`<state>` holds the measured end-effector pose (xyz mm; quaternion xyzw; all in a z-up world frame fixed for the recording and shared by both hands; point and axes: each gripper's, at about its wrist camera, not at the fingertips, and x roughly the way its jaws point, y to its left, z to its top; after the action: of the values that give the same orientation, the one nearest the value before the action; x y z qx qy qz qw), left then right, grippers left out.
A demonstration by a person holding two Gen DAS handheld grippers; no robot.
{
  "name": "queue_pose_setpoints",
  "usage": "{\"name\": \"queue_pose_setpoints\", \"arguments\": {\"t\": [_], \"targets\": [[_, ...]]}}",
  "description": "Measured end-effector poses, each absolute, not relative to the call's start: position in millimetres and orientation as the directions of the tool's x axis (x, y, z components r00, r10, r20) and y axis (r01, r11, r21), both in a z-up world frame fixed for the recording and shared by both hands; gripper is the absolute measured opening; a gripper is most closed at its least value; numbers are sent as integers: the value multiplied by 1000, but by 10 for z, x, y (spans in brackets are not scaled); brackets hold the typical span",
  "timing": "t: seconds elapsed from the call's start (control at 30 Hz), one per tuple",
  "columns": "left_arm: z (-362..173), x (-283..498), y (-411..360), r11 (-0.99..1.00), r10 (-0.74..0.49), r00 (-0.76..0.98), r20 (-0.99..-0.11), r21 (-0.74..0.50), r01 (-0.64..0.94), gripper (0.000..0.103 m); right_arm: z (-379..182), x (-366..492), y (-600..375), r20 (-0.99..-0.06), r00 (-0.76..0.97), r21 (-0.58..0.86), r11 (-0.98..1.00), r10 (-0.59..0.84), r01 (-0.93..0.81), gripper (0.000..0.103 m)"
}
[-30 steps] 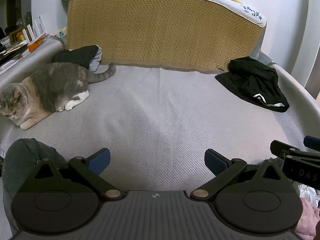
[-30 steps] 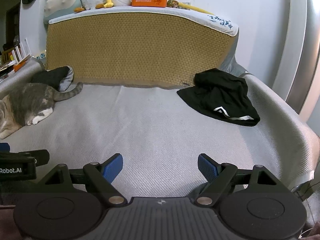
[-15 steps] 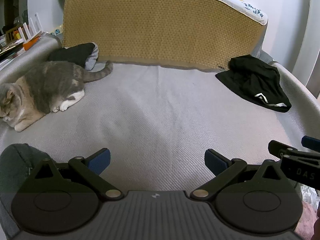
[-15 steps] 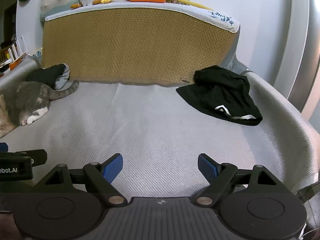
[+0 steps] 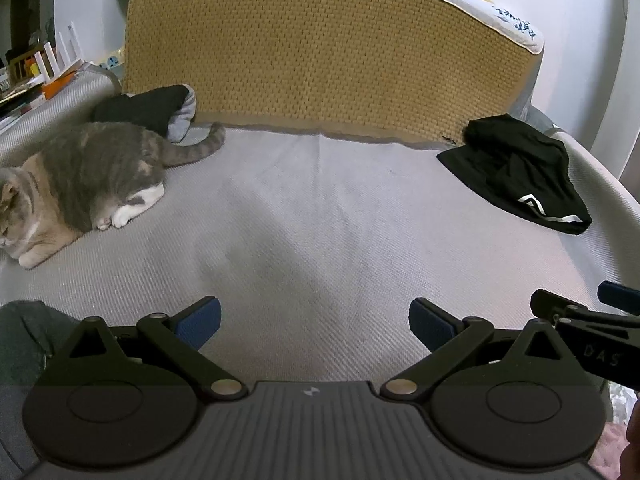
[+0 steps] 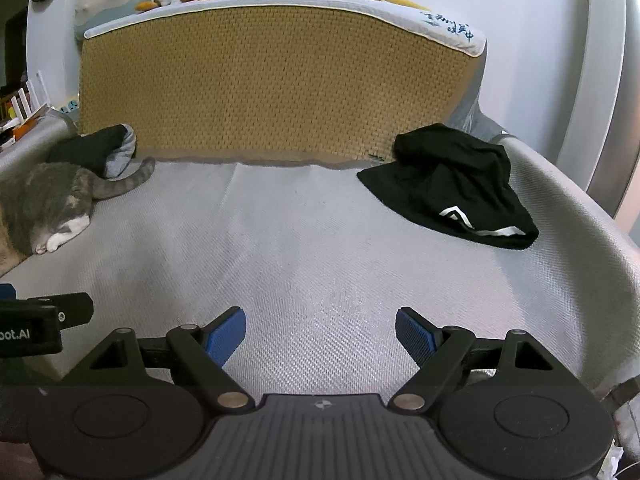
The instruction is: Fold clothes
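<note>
I've eased both grippers forward over the bed (image 6: 320,240), left gripper (image 5: 315,322) and right gripper (image 6: 320,332) wide open and empty, shorts (image 6: 448,188) now nearer but well ahead right, so the grab comes next

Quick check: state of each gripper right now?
Left gripper: open, holding nothing.
Right gripper: open, holding nothing.
</note>
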<state>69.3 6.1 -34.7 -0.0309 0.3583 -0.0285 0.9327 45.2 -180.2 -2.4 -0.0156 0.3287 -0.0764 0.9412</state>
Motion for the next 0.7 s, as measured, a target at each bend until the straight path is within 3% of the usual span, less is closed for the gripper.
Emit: {"name": "queue_pose_setpoints", "arguments": {"t": [0.47,0.7], "targets": [[-415,817,87,997,-63,767,-638,-66,28,103,-150,617,-1812,-606,777,-92,985,-171,145,85],[-378,818,103,996,-73,789,-610,-90,22,103,-179,563,-1735,-551,808,-147,977,-210,153,84]]}}
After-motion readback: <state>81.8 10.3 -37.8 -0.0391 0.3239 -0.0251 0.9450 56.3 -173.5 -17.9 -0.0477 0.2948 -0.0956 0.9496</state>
